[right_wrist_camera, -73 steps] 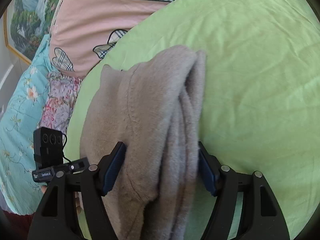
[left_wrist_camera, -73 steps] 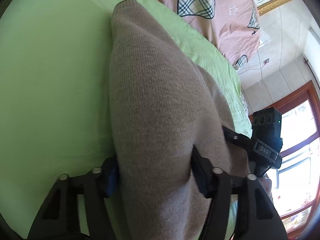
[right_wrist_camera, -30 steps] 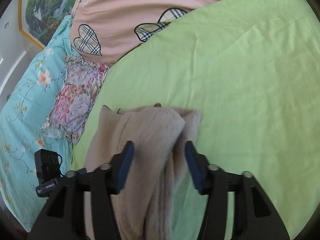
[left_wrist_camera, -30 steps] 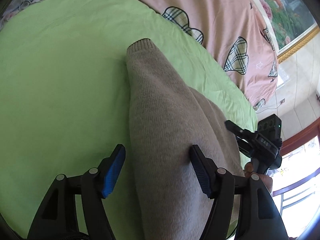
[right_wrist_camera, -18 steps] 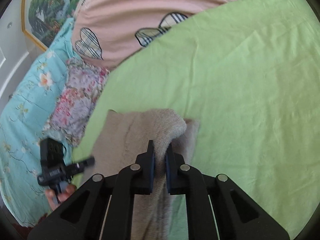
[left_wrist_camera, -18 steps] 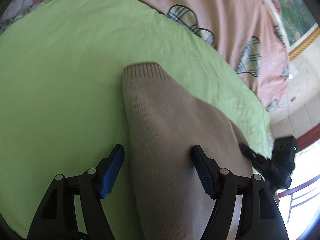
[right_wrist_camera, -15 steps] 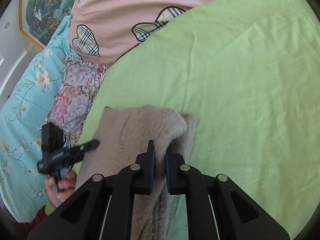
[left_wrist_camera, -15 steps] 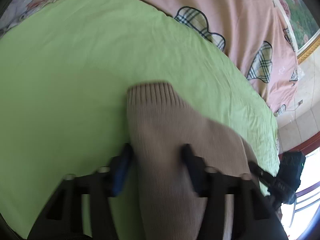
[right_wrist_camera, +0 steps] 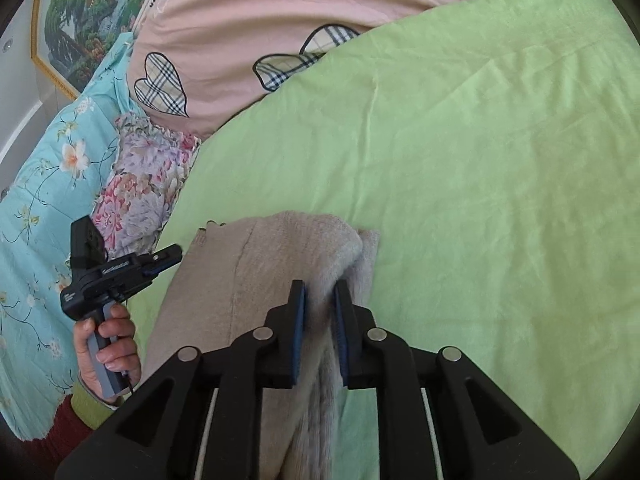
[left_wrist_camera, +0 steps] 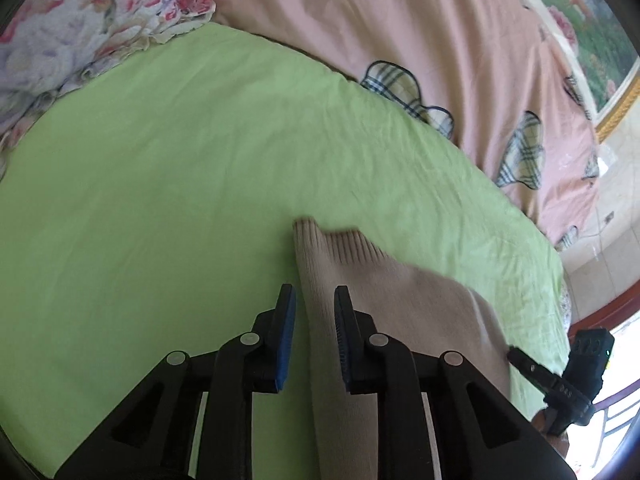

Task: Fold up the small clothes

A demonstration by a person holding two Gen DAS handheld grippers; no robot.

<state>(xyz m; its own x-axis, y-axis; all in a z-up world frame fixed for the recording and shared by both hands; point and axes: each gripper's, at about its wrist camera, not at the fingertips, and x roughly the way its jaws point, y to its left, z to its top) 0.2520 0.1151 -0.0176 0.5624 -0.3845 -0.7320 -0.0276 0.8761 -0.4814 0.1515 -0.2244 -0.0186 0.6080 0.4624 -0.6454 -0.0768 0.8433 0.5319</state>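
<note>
A small beige knitted sweater (left_wrist_camera: 384,292) lies on the green bed sheet (left_wrist_camera: 168,168). My left gripper (left_wrist_camera: 314,300) is shut on its ribbed edge near the cuff. In the right wrist view the same sweater (right_wrist_camera: 256,280) is bunched into a fold, and my right gripper (right_wrist_camera: 319,292) is shut on that fold. The left gripper (right_wrist_camera: 160,260) shows at the sweater's left side there, held by a hand. The right gripper (left_wrist_camera: 520,360) shows at the lower right of the left wrist view.
A pink quilt with plaid hearts (left_wrist_camera: 440,40) lies along the far side of the sheet. A floral pillow (right_wrist_camera: 140,176) and a turquoise flowered cover (right_wrist_camera: 36,200) lie at the left. A window and tiled floor (left_wrist_camera: 616,208) are at the right.
Both grippers closed from wide open onto the sweater, the right one first. The sweater, earlier draped high over the fingers, now lies lower on the sheet.
</note>
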